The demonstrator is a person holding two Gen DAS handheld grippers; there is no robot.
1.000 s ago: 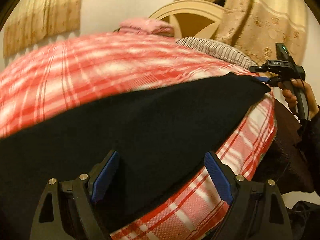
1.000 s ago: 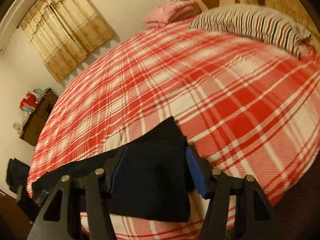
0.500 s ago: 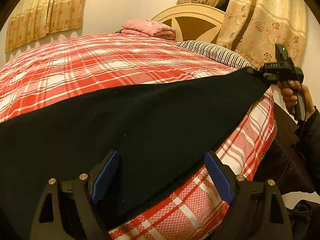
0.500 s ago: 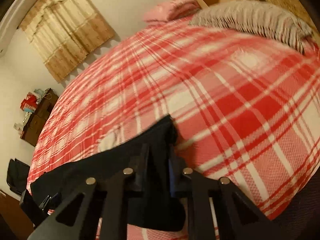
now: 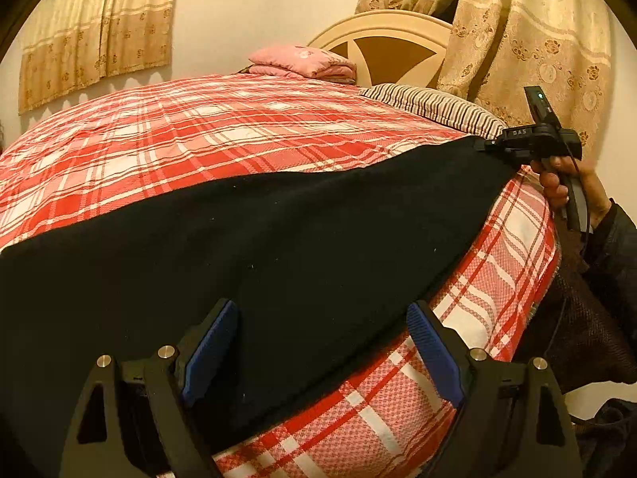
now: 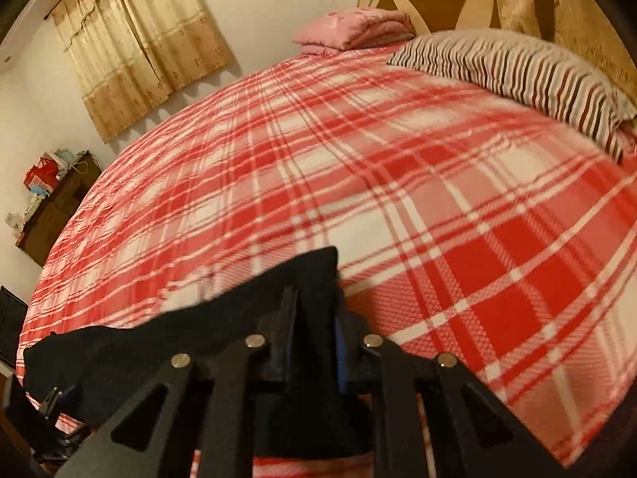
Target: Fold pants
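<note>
Bed, one, under a red-and-white plaid woven cover (image 5: pixel 199 147), textured in small checks. Black pants (image 5: pixel 278 247), one pair, matte soft knit, spread flat along the near edge of the cover. Pillows, two: one striped brown-and-cream (image 6: pixel 517 63), one pink and folded (image 6: pixel 354 28). Left gripper (image 5: pixel 322 342) wide open, blue ribbed pads astride the pants, gripping nothing. Right gripper (image 6: pixel 314 338) pinched closed on a corner of the pants.

Plaid bed (image 5: pixel 199 147) carries black pants (image 5: pixel 278 247), striped pillow (image 5: pixel 434 107).
</note>
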